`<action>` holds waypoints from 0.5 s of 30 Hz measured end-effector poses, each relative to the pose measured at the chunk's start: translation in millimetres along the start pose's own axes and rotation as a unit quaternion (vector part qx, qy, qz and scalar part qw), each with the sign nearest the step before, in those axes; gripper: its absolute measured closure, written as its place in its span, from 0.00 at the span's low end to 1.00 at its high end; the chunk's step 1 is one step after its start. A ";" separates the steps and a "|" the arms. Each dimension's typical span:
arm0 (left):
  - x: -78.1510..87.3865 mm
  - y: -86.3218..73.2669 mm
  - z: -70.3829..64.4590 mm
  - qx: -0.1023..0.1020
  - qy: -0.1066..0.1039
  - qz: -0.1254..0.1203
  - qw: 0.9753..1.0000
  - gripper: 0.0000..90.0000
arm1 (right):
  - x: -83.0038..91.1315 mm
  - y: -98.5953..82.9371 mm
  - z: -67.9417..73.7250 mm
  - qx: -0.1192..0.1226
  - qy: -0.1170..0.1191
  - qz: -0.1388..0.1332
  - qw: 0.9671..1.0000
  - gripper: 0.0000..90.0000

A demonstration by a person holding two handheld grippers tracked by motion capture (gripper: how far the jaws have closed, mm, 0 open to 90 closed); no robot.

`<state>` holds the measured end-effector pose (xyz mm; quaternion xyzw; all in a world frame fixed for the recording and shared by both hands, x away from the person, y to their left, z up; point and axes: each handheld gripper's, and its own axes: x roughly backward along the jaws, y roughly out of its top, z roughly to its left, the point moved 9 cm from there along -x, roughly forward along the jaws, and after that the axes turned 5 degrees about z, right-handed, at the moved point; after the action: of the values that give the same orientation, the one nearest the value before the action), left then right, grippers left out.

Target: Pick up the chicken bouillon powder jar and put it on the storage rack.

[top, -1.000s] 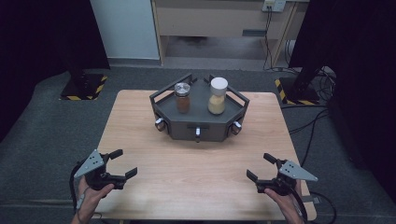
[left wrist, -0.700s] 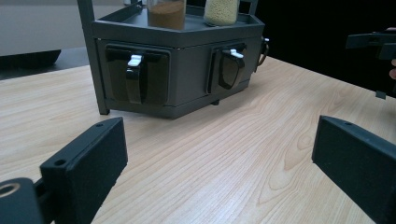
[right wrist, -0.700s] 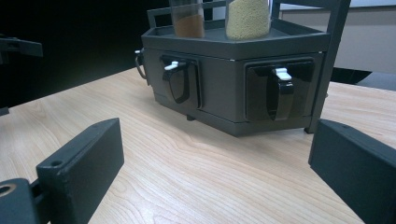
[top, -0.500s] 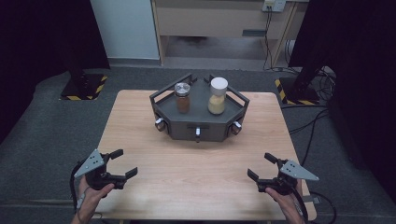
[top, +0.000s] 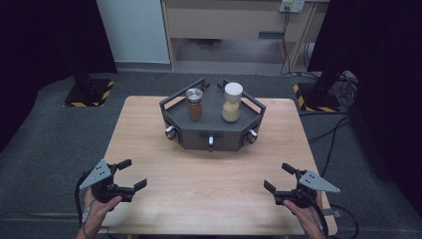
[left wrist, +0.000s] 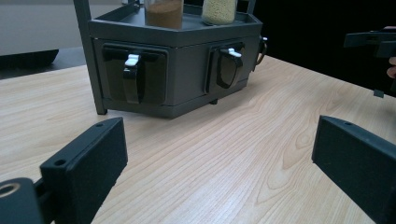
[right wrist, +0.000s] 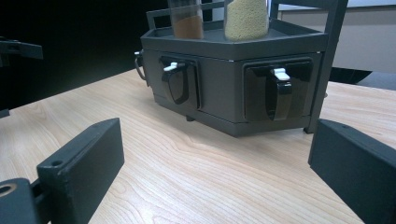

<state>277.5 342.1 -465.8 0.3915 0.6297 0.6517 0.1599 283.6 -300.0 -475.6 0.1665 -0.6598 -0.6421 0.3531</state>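
While grey carpet and dark curtains ring the wooden table [top: 209, 169], a dark six-sided rack [top: 211, 130] sits toward 12 o'clock, carrying a brown-filled jar [top: 194, 104] and a white-capped jar [top: 232, 102]; their tops are cut off in both gripper views. Left gripper [top: 130, 175] at 8 o'clock and right gripper [top: 278, 178] at 4 o'clock hover with jaws spread, empty, well apart from the rack.
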 end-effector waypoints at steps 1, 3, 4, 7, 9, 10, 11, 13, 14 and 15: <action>-0.1 0.0 0.0 0.000 0.000 0.000 1.000 0.03 | 0.0 0.0 0.0 0.000 0.000 0.000 1.000 0.04; -0.2 0.0 -0.1 0.000 0.000 0.000 1.000 0.03 | -0.1 0.0 -0.2 0.000 0.001 0.000 1.000 0.04; -0.2 0.0 -0.1 0.000 0.000 0.000 1.000 0.03 | -0.1 0.0 -0.2 0.000 0.001 0.000 1.000 0.04; -0.3 0.0 -0.2 0.000 -0.001 0.001 1.000 0.03 | 0.0 0.0 -0.1 0.000 0.001 0.000 1.000 0.05; -0.3 0.0 -0.2 -0.001 -0.001 0.001 1.000 0.03 | -0.1 -0.1 -0.1 0.000 0.001 0.000 1.000 0.05; -0.3 0.1 -0.2 -0.001 -0.001 0.001 1.000 0.03 | -0.1 0.0 -0.1 0.000 0.001 0.000 1.000 0.05; -0.2 0.1 -0.2 -0.001 -0.001 0.001 1.000 0.03 | -0.1 0.0 -0.1 0.000 0.001 0.000 1.000 0.05; -0.2 0.0 -0.4 -0.001 -0.001 0.001 1.000 0.03 | -0.2 -0.1 -0.2 0.000 0.002 0.000 1.000 0.05; -0.2 0.1 -0.4 -0.001 -0.001 0.000 1.000 0.03 | -0.1 -0.1 -0.2 0.000 0.002 0.000 1.000 0.05; -0.2 0.1 -0.4 -0.001 -0.001 0.000 1.000 0.03 | -0.1 -0.1 -0.2 0.000 0.002 0.000 1.000 0.05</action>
<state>277.4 341.7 -465.8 0.3921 0.6288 0.6519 0.1605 283.8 -300.1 -475.7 0.1681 -0.6590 -0.6417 0.3545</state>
